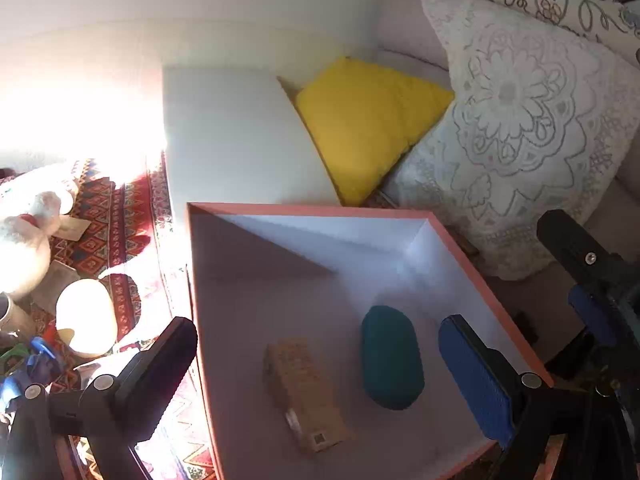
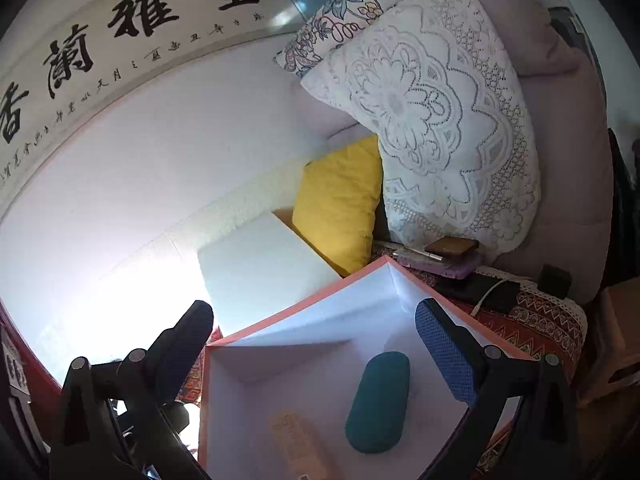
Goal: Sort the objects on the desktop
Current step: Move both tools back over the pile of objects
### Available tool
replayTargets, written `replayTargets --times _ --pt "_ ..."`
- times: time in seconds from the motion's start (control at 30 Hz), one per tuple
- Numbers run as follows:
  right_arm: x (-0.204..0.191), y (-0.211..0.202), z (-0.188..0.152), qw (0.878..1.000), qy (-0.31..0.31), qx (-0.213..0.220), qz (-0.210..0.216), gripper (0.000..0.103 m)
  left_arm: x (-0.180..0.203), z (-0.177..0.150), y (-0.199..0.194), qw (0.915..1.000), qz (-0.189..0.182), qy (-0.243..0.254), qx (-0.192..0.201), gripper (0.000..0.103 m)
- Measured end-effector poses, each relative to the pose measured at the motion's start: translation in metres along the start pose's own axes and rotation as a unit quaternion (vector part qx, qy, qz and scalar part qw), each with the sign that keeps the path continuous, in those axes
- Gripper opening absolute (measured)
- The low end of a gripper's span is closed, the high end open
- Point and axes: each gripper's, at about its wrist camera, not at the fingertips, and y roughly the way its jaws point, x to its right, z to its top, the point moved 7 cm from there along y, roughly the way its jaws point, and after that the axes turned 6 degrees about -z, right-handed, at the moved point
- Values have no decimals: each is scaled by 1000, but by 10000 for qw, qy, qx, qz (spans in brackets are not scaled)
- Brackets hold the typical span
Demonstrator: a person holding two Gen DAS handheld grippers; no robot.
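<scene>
2 items lay in the pink-rimmed box [image 1: 492, 296], lower centre of frame: a teal case [image 1: 392, 358] and a tan carton [image 1: 306, 394]. Both the left gripper [image 1: 320, 376] and right gripper [image 2: 316, 344] hung over it with jaws spread, holding nothing. Sorting appeared partly done; a phone [image 2: 452, 246] and a pen [image 2: 420, 255] remained on the counter [image 2: 540, 316], upper right of the box.

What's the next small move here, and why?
Probably pull both grippers back from the pink-rimmed white box toward the unsorted clutter. Left gripper and right gripper are open and empty; the teal oval case and tan cardboard packet already lie inside.
</scene>
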Motion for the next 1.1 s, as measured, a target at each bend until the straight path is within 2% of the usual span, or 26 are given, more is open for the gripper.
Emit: replayTargets --times 0.43,0.57,0.67,0.8,0.93,1.1 --pt "-100 -112 2 9938 -598 774 522 103 -42 -17 -128 9981 172 121 588 102" --pt "-136 -150 -10 9904 -804 846 740 103 -62 -34 -165 9973 298 155 660 102" --pt "-159 -170 -29 9874 -1114 870 716 103 -83 -52 -183 9976 345 123 593 102" --pt "-184 -182 -81 9805 -1731 560 743 103 -120 -85 -195 9978 519 132 400 102" --pt "-204 -171 -149 9685 -2365 -123 766 103 -173 -120 -197 9964 837 -93 97 102" --pt "-228 -153 -228 9469 -2910 -975 957 103 -241 -157 -193 9919 1140 -528 -189 102"
